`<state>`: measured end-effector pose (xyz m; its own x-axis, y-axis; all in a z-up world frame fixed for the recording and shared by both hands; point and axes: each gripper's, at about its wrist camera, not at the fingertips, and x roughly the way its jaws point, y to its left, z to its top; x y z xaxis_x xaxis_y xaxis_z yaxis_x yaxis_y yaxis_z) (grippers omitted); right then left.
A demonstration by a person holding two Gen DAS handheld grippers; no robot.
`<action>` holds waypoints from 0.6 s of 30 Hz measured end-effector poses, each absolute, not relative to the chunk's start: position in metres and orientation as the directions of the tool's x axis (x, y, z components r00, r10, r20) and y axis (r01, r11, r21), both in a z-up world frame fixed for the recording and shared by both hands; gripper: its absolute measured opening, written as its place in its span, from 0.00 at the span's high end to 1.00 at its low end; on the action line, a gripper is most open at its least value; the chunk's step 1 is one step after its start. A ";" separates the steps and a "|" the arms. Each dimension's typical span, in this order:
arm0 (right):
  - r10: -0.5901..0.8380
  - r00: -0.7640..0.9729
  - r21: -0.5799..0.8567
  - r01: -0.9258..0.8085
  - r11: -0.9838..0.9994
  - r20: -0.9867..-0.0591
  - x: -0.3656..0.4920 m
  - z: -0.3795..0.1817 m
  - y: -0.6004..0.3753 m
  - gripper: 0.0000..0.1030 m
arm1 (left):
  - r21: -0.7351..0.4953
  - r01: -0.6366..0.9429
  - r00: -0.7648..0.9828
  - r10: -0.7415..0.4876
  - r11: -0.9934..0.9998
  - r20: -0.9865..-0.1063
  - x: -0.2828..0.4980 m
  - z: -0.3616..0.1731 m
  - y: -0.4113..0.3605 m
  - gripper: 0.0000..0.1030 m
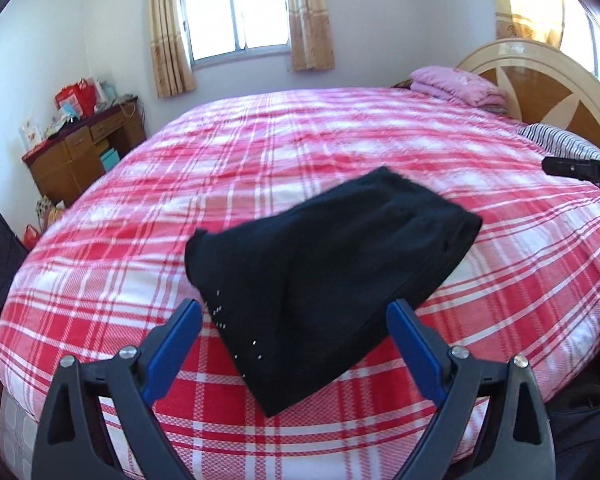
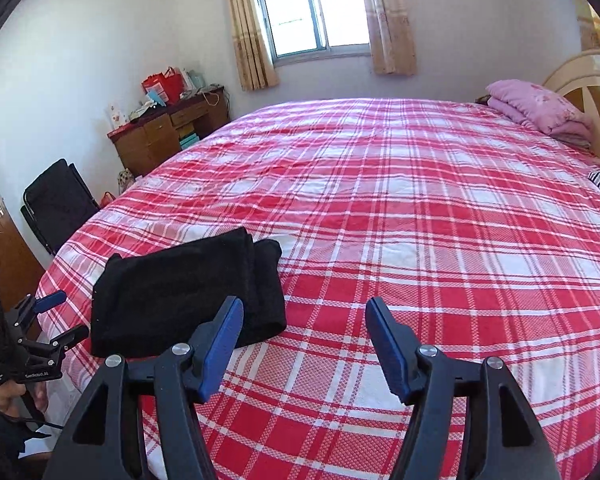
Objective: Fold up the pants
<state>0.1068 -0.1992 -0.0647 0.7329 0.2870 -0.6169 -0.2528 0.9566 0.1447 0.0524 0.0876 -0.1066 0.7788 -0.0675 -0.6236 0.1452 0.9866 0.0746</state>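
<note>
Lying folded: one pair of black pants [image 1: 320, 280]; two hand-held grippers gape.

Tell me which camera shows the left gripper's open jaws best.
The left wrist view: the left gripper fills the foreground, both blue fingers spread wide with nothing clamped, the folded black pants beyond. The right wrist view catches the same gripper small, side-on at the frame's left edge.

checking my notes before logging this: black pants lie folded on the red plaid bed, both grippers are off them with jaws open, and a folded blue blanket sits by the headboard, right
Nearly. The folded blanket by the headboard is pink, not blue; the right wrist view shows it clearest. The rest holds: the black pants lie folded on the red plaid bed, and the left gripper and right gripper are both off them with jaws open.
</note>
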 end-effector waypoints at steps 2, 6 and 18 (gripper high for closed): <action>0.292 0.748 0.142 -0.259 0.955 -0.596 0.099 -0.056 -0.197 0.37 | 0.072 0.151 0.794 -0.077 0.986 -0.604 0.048 -0.098 0.086 0.03; 0.294 0.777 0.109 -0.283 0.953 -0.556 0.084 -0.041 -0.186 0.35 | 0.061 0.147 0.823 -0.088 0.987 -0.561 0.042 -0.084 0.088 0.03; 0.269 0.851 -0.023 -0.313 0.950 -0.451 0.055 -0.019 -0.165 0.26 | 0.039 0.128 0.858 -0.091 0.991 -0.505 0.036 -0.075 0.093 0.00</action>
<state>0.0548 -0.1646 -0.0188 0.8509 0.2690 -0.4512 -0.3125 0.9496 -0.0232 0.0363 0.0928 -0.0749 0.8584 -0.0908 -0.5048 0.1280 0.9910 0.0393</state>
